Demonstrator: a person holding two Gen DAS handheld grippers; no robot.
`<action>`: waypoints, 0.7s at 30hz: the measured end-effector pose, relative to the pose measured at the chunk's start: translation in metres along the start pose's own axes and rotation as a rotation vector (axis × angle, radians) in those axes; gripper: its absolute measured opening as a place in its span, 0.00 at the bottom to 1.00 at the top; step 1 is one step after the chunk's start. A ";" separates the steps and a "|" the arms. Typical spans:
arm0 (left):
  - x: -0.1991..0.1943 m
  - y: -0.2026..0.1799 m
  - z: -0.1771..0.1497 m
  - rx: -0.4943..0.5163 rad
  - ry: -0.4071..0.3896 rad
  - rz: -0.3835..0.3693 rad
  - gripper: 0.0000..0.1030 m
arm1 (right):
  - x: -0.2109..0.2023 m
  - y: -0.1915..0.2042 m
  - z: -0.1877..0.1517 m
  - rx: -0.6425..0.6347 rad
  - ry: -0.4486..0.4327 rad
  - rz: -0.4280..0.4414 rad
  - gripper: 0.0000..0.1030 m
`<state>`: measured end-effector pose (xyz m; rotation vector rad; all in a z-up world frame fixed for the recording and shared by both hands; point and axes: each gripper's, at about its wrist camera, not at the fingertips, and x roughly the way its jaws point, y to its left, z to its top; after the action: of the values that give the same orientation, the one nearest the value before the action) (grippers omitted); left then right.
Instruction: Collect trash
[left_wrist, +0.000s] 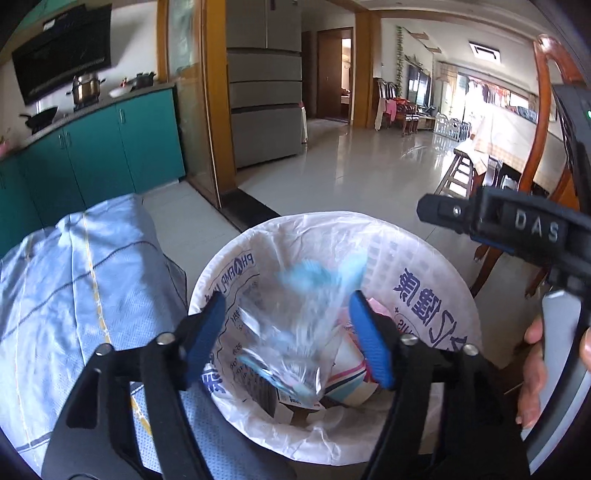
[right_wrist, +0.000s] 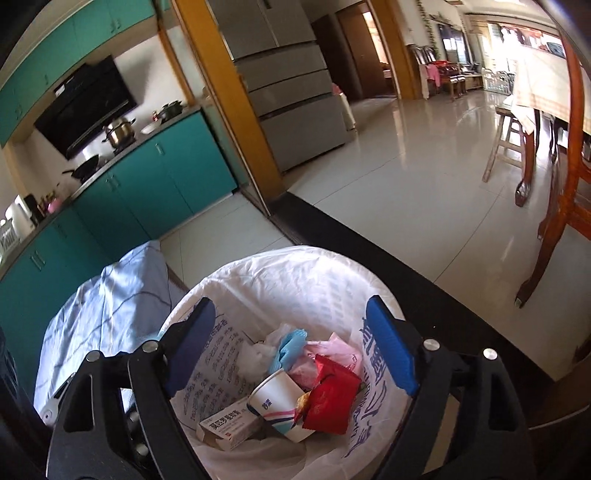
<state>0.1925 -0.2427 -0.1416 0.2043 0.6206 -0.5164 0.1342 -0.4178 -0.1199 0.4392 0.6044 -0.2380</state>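
The bin, lined with a white printed bag, fills the space below and ahead of both my jaws; the bag's edge is folded out over the rim all round. Left of my left jaws lies a pale blue checked cloth draped over something I cannot make out.

My left gripper stands with its jaws wide, and a crumpled clear plastic wrapper with a blue patch sits blurred in the gap between them, over the bin's mouth. I can't see either pad pressing on it, so I judge it loose and dropping (the blur fits that). My right gripper also has its jaws wide and holds nothing; in the left view it shows off to the right with a hand on its grip.

Below my right jaws, inside the bin: a red packet, a paper cup on its side, a small medicine box, then pink and blue tissue.

All of it looks light. The wrapper is thin, slick and crushable, so I would pinch a bunched fold, not a flat face. The cup would dent; I would take it across its rim. The box is stiffest, best held across its narrow sides.
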 end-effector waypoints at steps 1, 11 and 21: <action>0.000 0.002 0.001 0.003 -0.004 0.002 0.75 | 0.001 -0.001 0.001 0.003 0.001 0.000 0.80; -0.030 0.015 0.002 0.022 -0.074 0.105 0.88 | -0.001 0.011 -0.002 -0.032 -0.026 -0.003 0.86; -0.124 0.071 -0.009 -0.082 -0.176 0.209 0.93 | -0.039 0.047 -0.043 -0.207 -0.144 0.024 0.95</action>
<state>0.1390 -0.1293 -0.0717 0.1418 0.4414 -0.3030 0.0977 -0.3533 -0.1126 0.2268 0.4770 -0.1802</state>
